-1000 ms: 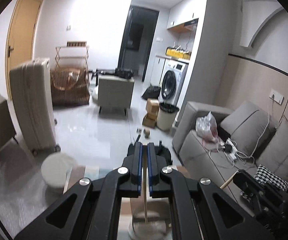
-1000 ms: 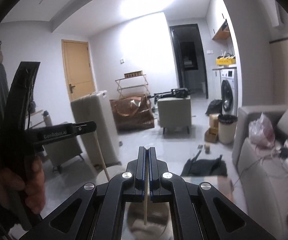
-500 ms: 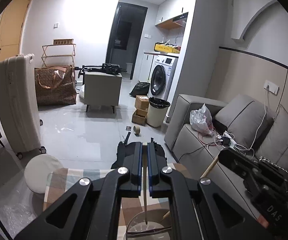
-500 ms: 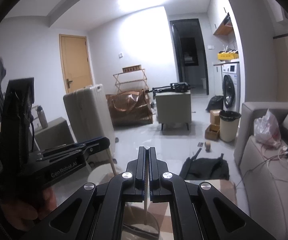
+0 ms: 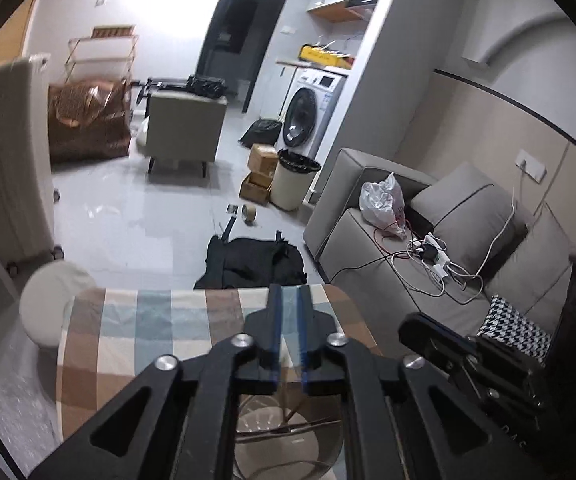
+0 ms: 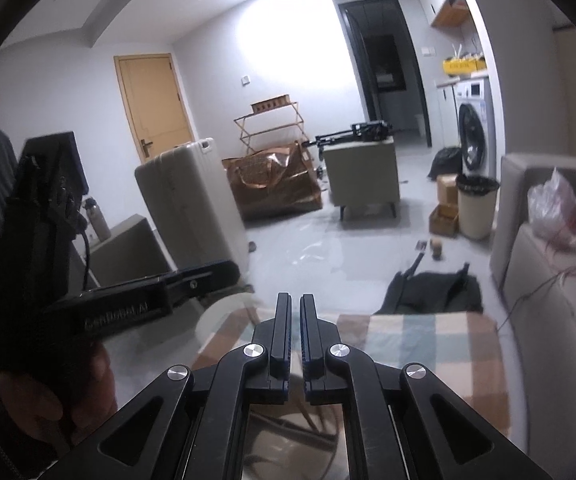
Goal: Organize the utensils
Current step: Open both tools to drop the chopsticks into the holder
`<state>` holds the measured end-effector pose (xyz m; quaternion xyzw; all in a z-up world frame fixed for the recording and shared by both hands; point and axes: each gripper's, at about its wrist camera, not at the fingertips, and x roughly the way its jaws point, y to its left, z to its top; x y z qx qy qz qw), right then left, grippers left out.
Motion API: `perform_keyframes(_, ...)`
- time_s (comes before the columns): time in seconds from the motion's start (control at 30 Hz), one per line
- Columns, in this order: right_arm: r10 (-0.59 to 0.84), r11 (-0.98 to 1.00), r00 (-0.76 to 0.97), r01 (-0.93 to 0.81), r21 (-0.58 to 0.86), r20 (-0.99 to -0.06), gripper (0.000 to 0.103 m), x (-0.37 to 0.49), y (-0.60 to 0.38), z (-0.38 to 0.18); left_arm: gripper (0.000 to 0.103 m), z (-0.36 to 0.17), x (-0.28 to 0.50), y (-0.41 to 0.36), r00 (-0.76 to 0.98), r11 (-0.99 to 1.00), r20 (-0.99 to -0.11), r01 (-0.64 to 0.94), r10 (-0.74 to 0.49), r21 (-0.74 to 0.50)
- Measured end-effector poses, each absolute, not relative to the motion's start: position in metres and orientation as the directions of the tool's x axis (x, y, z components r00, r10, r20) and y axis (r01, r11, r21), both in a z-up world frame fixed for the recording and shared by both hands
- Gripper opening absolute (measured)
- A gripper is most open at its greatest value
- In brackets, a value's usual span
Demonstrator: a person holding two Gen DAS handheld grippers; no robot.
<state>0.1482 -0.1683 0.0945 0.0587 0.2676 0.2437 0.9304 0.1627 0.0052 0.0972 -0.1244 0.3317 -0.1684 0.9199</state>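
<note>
My left gripper (image 5: 290,292) hangs over a clear glass container (image 5: 329,462) on the checked tablecloth (image 5: 148,320). Its jaws are opening, with a narrow gap and nothing between the blue pads. Thin wooden chopsticks (image 5: 295,426) lie slanted inside the glass. My right gripper (image 6: 295,300) is above the same glass container (image 6: 288,452); its jaws stand slightly apart with nothing in them, and chopsticks (image 6: 315,420) show below. The right gripper's body (image 5: 467,352) enters the left wrist view from the right. In the right wrist view a hand (image 6: 48,392) holds the left gripper's body (image 6: 148,296).
A grey sofa (image 5: 387,248) with cables and a plastic bag runs along the right of the table. A black bag (image 5: 252,260) lies on the floor past the table's far edge. A white round stool (image 5: 48,300) and a suitcase (image 6: 192,200) stand at the left.
Both grippers sank toward the glass container. The wooden chopstick pinched in each gripper is gone from between the pads, and both pairs of jaws have parted a little.
</note>
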Motion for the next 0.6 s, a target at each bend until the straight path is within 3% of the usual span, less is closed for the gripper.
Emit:
perform_keyframes(0.13,0.486,0.873,0.736,-0.388,0.294,-0.472,0.014,0.141,-0.182,0.091,0.020,0.097,0.158,0.009,0.711,0.920,-0.598,0.187,-0.369,-0.345)
perform_keyframes(0.27,0.466,0.883,0.741,-0.352,0.312,-0.484,0.029,0.128,-0.194,0.090,0.051,0.103,0.141,0.011,0.725,0.942,-0.617,0.140,-0.306,-0.304)
perform_keyframes(0.3,0.463,0.884,0.742,-0.348,0.311,-0.485,0.030,0.125,-0.195,0.091,0.055,0.106,0.135,0.012,0.734,0.945,-0.612,0.128,-0.294,-0.300)
perform_keyframes(0.37,0.450,0.890,0.750,-0.333,0.310,-0.486,0.042,0.115,-0.198,0.093,0.068,0.112,0.121,0.013,0.756,0.957,-0.607,0.090,-0.245,-0.274)
perform_keyframes(0.47,0.447,0.890,0.760,-0.324,0.322,-0.472,0.056,0.098,-0.201,0.099,0.071,0.121,0.101,0.012,0.775,0.968,-0.602,0.054,-0.195,-0.244)
perform_keyframes(0.6,0.451,0.885,0.771,-0.321,0.338,-0.449,0.067,0.073,-0.203,0.109,0.079,0.131,0.077,0.010,0.791,0.983,-0.599,0.018,-0.127,-0.185)
